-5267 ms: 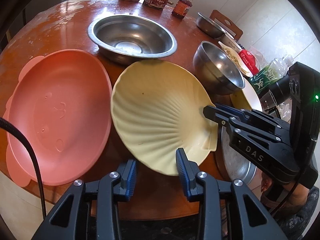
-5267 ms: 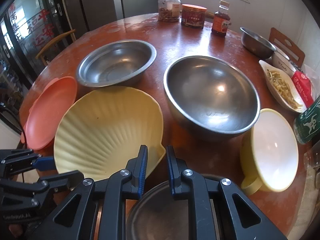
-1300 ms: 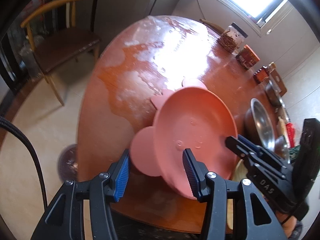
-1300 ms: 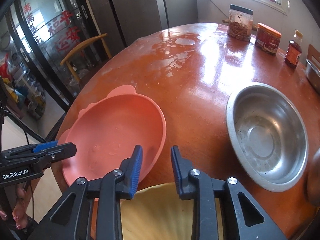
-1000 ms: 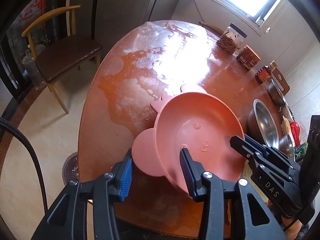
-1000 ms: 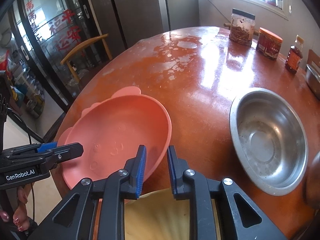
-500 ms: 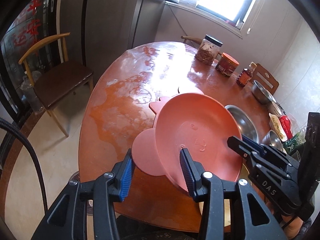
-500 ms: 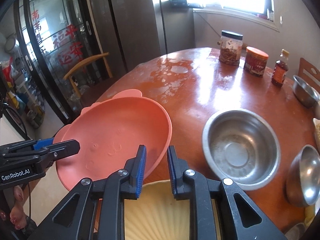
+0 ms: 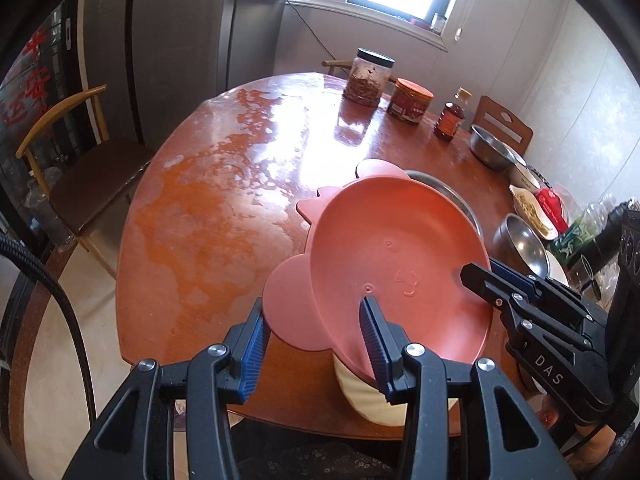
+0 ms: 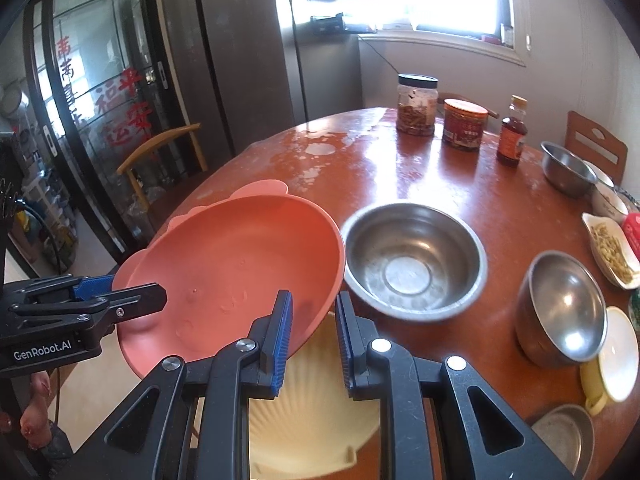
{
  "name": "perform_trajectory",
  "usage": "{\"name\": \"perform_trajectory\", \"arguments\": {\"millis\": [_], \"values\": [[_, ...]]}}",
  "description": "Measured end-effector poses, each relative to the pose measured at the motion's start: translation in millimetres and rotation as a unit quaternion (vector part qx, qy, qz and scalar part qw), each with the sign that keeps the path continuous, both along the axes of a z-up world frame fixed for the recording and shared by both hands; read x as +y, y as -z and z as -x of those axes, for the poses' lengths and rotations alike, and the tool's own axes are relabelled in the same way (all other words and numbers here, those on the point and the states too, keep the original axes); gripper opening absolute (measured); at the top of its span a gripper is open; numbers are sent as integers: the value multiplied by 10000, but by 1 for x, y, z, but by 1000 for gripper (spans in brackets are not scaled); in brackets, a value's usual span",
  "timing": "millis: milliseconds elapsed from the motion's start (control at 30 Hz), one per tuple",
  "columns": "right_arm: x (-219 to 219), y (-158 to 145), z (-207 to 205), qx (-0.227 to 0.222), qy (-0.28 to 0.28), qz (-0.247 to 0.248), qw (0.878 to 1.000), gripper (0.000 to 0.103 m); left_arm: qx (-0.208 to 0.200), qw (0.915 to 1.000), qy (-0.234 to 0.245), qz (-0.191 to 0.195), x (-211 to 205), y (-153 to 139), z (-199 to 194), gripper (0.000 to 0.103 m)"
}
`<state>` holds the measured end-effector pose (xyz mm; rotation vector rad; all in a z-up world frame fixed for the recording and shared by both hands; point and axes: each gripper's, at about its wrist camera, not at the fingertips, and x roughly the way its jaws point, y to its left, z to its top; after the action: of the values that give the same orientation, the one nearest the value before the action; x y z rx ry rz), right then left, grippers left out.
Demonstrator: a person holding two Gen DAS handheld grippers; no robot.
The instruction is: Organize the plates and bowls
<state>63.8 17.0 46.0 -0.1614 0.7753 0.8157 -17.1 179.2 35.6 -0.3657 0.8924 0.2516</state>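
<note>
A pink plate with ears (image 9: 392,256) (image 10: 236,256) hangs tilted above the table, held by both grippers. My left gripper (image 9: 314,320) is shut on its near rim beside one ear, one finger inside the plate and one outside. My right gripper (image 10: 314,316) is shut on the opposite rim; its black fingers show at the right of the left wrist view (image 9: 492,280). A yellow shell plate (image 10: 312,404) (image 9: 360,392) lies on the table under the pink plate, mostly hidden by it.
On the round wooden table (image 9: 224,184): a wide steel bowl (image 10: 412,260), a smaller steel bowl (image 10: 560,308), a yellow cup (image 10: 616,356), a white dish of food (image 10: 610,248), jars (image 10: 416,104) and a bottle (image 10: 512,136). A chair (image 9: 80,160) stands left.
Both grippers have carried the pink plate up off the table and to the right, so it now hangs over the yellow shell plate. The grips have not changed.
</note>
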Motion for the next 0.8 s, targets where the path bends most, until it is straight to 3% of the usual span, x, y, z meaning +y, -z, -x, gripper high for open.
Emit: {"name": "perform_trajectory", "arguments": {"millis": [400,800], "values": [[-32,24,15,200,123,170,9996,23,297,9993,232,4,-26,25,6,46],[-36,41,15,361,163,342,9986,23,551,9978,345,-96,-36,42,0,46]]}}
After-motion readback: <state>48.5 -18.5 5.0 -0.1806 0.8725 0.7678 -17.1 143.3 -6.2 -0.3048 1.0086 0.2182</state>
